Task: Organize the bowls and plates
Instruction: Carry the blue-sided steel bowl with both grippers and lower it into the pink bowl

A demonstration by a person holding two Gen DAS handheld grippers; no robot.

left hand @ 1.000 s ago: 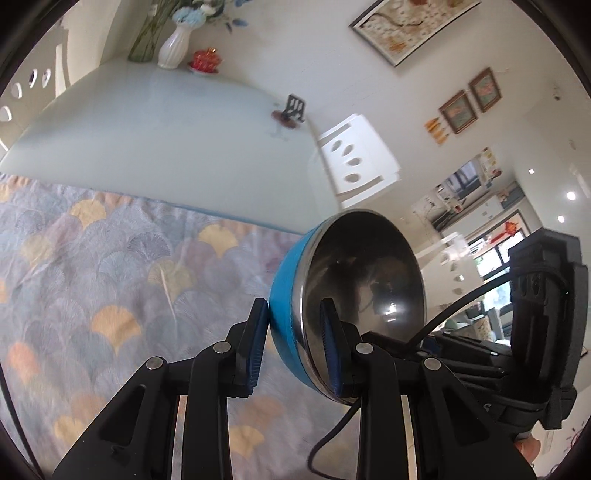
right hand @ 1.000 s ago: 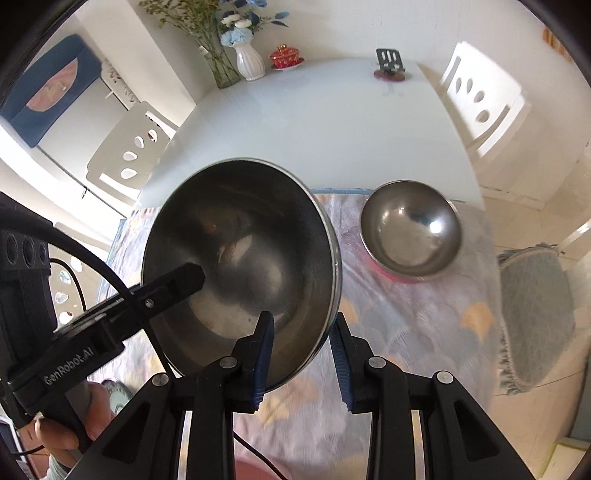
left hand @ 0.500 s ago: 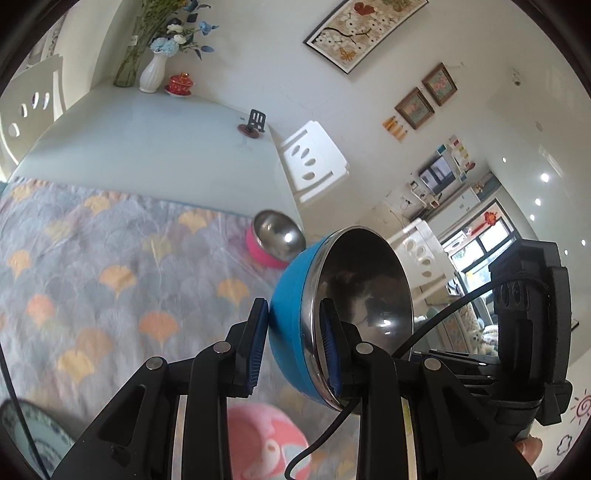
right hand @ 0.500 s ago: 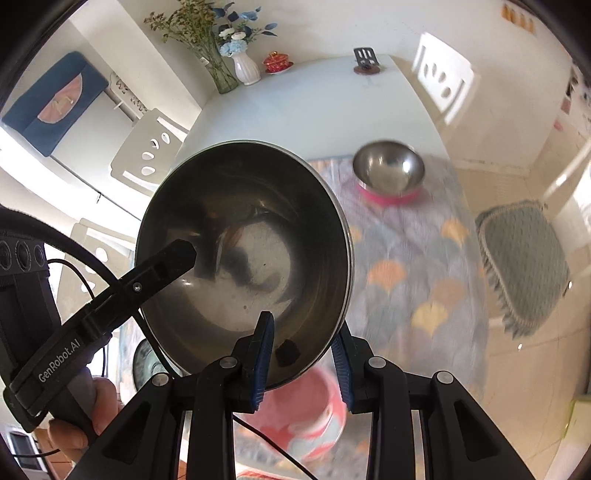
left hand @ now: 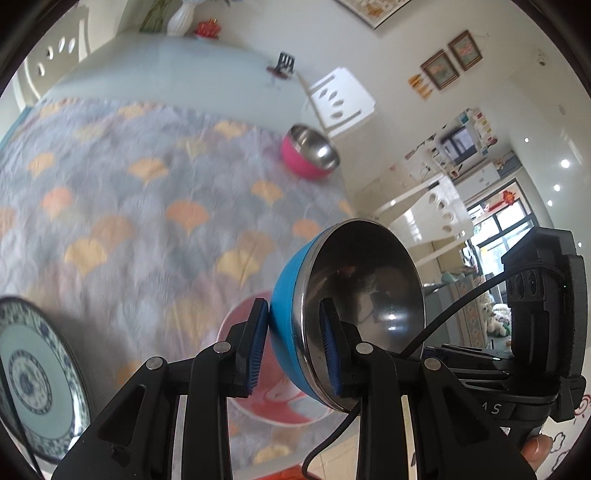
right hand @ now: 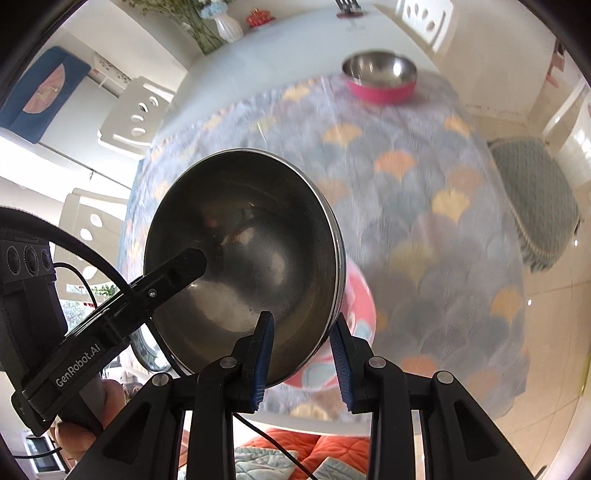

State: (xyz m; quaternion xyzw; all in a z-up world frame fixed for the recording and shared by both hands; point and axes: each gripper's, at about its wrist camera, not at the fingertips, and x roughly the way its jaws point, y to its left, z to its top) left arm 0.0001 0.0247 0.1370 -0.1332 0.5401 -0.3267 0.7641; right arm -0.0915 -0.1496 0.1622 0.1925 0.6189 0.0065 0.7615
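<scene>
A blue bowl with a steel inside [left hand: 332, 310] [right hand: 251, 258] is held in the air over the patterned cloth. My left gripper [left hand: 293, 347] is shut on its rim, one finger outside, one inside. My right gripper [right hand: 301, 350] straddles the opposite rim; its right finger stands a little off the bowl wall. A pink steel bowl [left hand: 308, 153] [right hand: 380, 79] sits at the far right end of the cloth. A pink patterned plate [left hand: 273, 398] [right hand: 351, 325] lies below the held bowl. A blue-and-white plate [left hand: 33, 380] lies at the near left.
The table [left hand: 166, 70] has a bare glass end beyond the cloth, with a vase [right hand: 227, 26], a red pot [right hand: 260, 16] and a small stand [left hand: 282, 68]. White chairs [left hand: 341, 99] [right hand: 133, 114] stand around it. A grey floor mat [right hand: 535, 203] lies to the right.
Both grippers and the blue bowl have pulled back toward the near end of the table and lower. The pink plate and blue-and-white plate have come into view below.
</scene>
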